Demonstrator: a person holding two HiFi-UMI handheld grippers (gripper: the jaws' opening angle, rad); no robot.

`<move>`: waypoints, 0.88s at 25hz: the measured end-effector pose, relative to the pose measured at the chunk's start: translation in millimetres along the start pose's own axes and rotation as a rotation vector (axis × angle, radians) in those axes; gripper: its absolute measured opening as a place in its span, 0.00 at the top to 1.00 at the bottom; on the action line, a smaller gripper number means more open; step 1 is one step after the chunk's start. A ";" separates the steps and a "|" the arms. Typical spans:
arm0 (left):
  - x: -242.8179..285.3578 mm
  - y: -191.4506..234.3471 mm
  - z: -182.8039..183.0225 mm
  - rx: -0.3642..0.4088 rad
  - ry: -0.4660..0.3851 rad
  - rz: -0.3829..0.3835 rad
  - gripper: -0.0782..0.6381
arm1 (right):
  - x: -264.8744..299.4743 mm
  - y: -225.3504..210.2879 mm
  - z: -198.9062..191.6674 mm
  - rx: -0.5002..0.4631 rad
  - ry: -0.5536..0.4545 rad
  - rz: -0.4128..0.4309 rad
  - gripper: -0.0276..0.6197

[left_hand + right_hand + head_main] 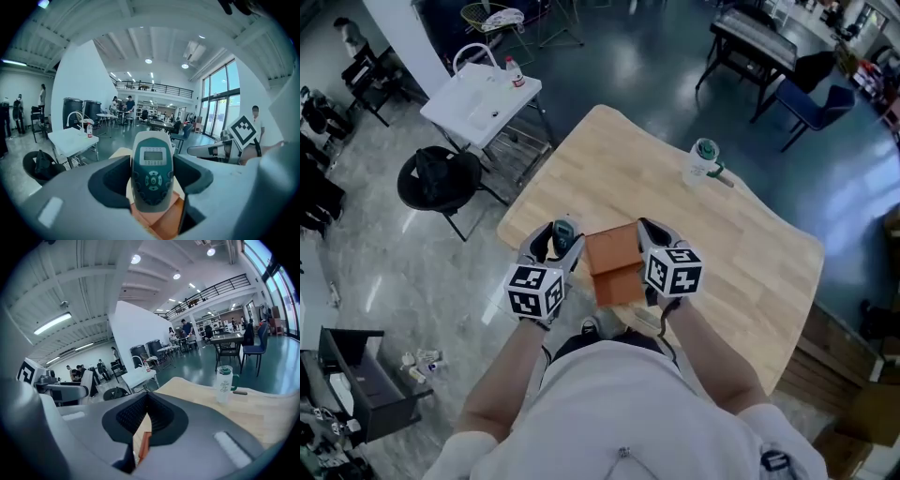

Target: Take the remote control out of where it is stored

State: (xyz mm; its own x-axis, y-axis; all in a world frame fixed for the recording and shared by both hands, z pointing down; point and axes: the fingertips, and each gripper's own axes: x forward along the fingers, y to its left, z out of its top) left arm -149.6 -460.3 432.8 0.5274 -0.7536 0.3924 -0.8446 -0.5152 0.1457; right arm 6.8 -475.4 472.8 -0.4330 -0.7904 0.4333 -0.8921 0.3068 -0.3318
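My left gripper [555,242] is shut on a teal and white remote control [566,232], just left of an orange-brown box [614,267] on the wooden table [741,244]. In the left gripper view the remote control [151,173] stands upright between the jaws, screen at the top, above the box [159,220]. My right gripper [652,236] sits at the box's right side. In the right gripper view its jaws are closed down on a thin orange edge of the box [144,446], with my right gripper [146,401] pointing across the table.
A white cup with a green lid [703,161] stands at the table's far side, seen also as the cup [224,384]. Off the table to the left are a white table [483,103] and a black chair [441,178]. A dark piano [759,37] stands far back.
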 end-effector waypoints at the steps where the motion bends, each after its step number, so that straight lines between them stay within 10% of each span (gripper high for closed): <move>1: -3.7 3.8 1.9 -0.008 -0.009 0.009 0.48 | 1.6 4.9 3.0 -0.010 -0.003 0.007 0.92; 22: -10.4 15.1 15.6 -0.009 -0.040 0.010 0.48 | -0.3 9.8 21.0 -0.047 -0.021 -0.025 0.92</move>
State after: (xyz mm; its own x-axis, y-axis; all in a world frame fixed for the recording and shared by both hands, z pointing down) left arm -166.4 -466.6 416.7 0.5217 -0.7746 0.3575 -0.8507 -0.5038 0.1499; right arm 0.9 -483.3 451.8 -0.4083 -0.8090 0.4227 -0.9077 0.3111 -0.2814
